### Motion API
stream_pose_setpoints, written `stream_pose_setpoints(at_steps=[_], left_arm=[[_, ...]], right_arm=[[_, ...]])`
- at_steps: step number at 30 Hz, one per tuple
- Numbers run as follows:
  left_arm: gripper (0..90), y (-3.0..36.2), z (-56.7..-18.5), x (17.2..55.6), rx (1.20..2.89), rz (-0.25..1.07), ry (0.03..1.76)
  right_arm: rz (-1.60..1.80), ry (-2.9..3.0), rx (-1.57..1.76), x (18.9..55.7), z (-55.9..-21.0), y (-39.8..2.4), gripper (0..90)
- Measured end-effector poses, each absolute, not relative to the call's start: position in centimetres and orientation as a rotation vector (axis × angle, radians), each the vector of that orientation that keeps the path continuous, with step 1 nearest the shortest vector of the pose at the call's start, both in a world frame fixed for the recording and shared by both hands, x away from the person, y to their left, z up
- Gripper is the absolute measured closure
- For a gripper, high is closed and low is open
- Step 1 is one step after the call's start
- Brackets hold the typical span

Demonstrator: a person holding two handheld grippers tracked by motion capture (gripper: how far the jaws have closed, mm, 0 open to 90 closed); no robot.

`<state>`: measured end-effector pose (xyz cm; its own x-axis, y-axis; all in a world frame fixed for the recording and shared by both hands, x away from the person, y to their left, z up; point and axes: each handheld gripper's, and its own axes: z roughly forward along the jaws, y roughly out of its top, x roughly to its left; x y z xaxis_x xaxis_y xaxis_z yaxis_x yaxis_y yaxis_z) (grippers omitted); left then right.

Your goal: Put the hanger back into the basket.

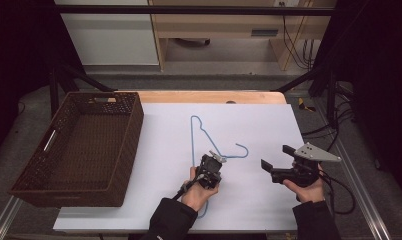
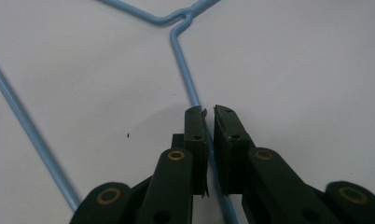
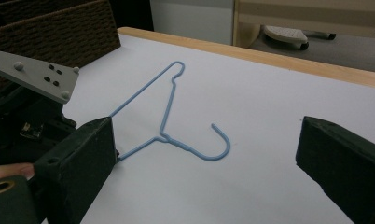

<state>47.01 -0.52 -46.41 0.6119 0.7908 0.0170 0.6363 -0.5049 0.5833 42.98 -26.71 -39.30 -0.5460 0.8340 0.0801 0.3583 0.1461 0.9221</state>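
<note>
Left gripper view: hanger (image 2: 188,79) wire between left gripper (image 2: 209,111) jaws.

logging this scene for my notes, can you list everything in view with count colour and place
hanger: one, light blue wire, flat on the white sheet mid-table, hook toward the right
basket: one, dark brown wicker, left side of the table
white sheet: one, covers the tabletop
table: one, pale wood edge at the far side
left gripper: one, black, jaws nearly closed around a hanger wire
right gripper: one, black with a grey plate, jaws wide apart, right of the hanger
hands: two, dark sleeves, at the near edge
</note>
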Motion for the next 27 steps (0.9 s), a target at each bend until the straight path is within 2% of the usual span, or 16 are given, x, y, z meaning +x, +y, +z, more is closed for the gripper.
stream_pose_setpoints(at_steps=[10,17,27], left_arm=[[83.3,-0.75,-46.5,46.74,2.3,0.409,1.136],[84.8,-1.43,-46.58,46.19,2.294,0.485,1.168],[86.3,-0.92,-46.67,46.13,2.217,0.45,1.224]], right_arm=[[1.394,1.973,1.139,42.96,-39.3,-26.65,5.4],[1.394,1.981,1.141,43.0,-39.43,-26.42,5.5],[1.394,1.999,1.138,43.12,-39.66,-26.13,5.8]])
